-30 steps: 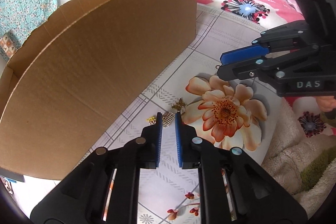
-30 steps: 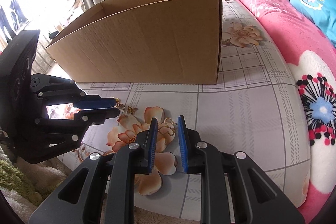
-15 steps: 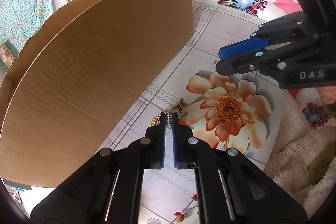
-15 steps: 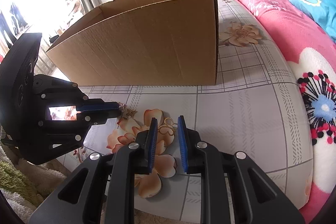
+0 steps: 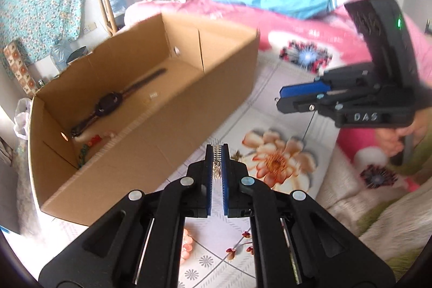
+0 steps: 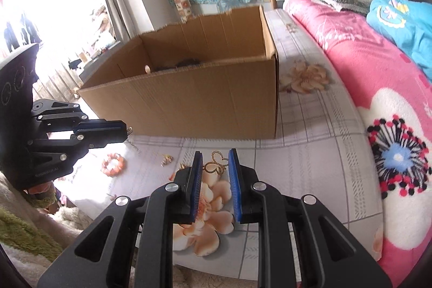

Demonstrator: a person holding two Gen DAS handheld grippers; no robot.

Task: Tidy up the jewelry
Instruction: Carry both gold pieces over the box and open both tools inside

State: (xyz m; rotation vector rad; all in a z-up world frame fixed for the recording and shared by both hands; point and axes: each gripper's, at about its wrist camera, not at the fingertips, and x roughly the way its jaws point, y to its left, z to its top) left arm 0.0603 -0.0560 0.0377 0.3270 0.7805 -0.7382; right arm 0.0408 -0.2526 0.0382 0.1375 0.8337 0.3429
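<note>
A small silver comb-like jewelry piece (image 5: pixel 216 153), ribbed with dangling gold bits, is clamped between the left gripper (image 5: pixel 216 150) fingertips. A gold butterfly-shaped pendant (image 6: pixel 216 163) is gripped between the right gripper (image 6: pixel 215 161) fingertips. A cardboard box (image 5: pixel 151 142) lies beyond both fingertips.

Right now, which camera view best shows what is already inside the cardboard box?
The left wrist view: it looks down into the cardboard box, showing a dark strap-like piece and small items on its floor. The right wrist view sees mostly the box's outer wall, with only a glimpse over the rim.
</note>
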